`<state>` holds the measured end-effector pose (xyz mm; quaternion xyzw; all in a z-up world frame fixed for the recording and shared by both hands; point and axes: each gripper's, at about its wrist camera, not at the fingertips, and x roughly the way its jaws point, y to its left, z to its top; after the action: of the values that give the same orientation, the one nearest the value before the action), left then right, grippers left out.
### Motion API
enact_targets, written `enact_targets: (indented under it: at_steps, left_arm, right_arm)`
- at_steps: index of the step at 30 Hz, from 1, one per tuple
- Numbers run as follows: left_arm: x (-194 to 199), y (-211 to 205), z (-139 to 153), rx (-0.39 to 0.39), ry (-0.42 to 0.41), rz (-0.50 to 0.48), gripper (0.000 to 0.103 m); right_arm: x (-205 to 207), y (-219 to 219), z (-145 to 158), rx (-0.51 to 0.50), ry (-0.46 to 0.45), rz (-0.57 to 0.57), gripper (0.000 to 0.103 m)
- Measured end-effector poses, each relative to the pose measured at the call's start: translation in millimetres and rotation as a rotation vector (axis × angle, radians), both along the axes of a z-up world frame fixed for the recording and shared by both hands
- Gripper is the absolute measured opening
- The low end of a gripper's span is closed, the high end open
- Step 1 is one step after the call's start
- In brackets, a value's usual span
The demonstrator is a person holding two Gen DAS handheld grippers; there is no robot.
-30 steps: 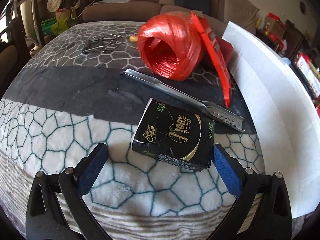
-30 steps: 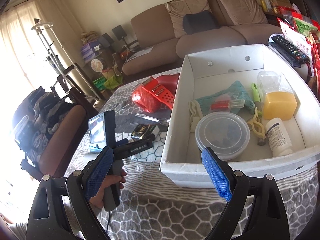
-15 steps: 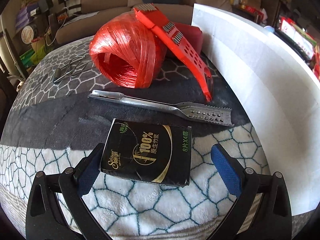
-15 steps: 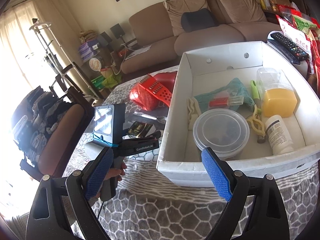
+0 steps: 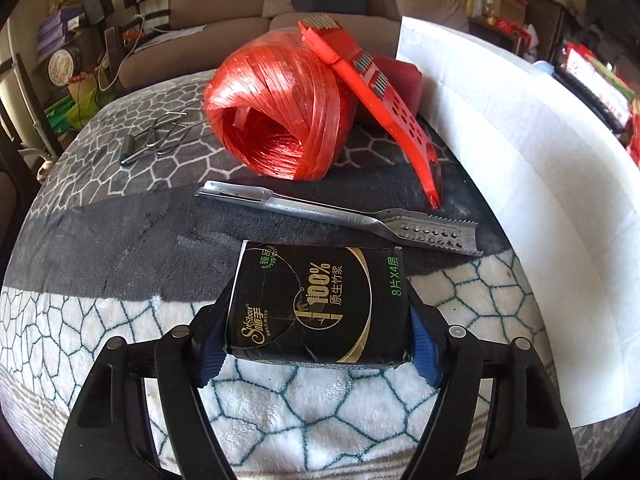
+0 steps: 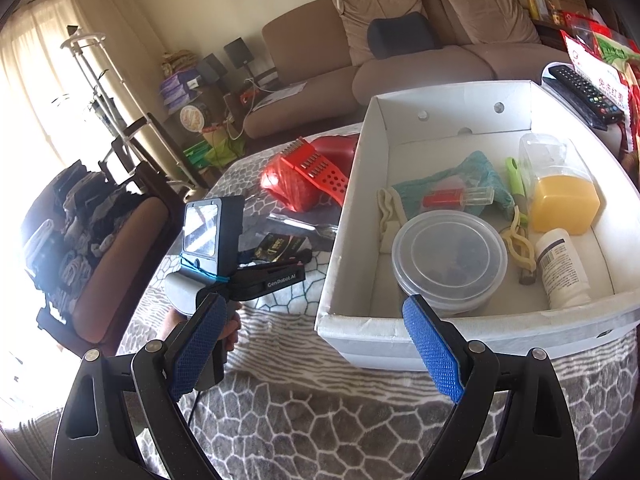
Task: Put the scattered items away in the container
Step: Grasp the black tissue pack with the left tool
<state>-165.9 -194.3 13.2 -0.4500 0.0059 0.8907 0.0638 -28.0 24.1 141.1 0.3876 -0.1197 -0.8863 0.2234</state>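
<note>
A black tissue pack [image 5: 316, 300] lies on the patterned blanket, and my left gripper [image 5: 318, 322] is closing on it, its blue pads [image 5: 214, 346] against the pack's two short sides. Behind the pack lie a metal toothed scraper [image 5: 340, 214], a ball of red twine [image 5: 280, 112], a red grater [image 5: 380, 92] and a wire tool [image 5: 160, 136]. The white box [image 5: 520, 200] stands to the right. In the right wrist view my right gripper [image 6: 312, 320] hangs open and empty before the box's front wall [image 6: 400, 344]. The left gripper [image 6: 276, 256] and the pack [image 6: 280, 246] show to the left.
Inside the box are a lidded plastic tub [image 6: 448, 256], a jar of orange liquid [image 6: 560, 196], a white bottle [image 6: 560, 268], a teal cloth [image 6: 452, 178] and small utensils. A remote [image 6: 580, 92] lies beyond the box. A chair piled with clothes [image 6: 100, 240] stands left of the table.
The left gripper rolled square to the tissue pack, moved over it, and its jaws narrowed from wide open onto the pack's sides. The right gripper stayed put and open.
</note>
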Motion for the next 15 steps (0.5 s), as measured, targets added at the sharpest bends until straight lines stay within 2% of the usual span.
enact_targets:
  at_steps: [10,15]
  left_arm:
    - [48,-24,51,0.100,0.020,0.035,0.072]
    - [83,-41,72,0.101,0.028,0.064,0.072]
  right_arm:
    - [3,-13,2,0.012,0.023,0.035,0.093]
    - [5,-25,5,0.023,0.054,0.062,0.093]
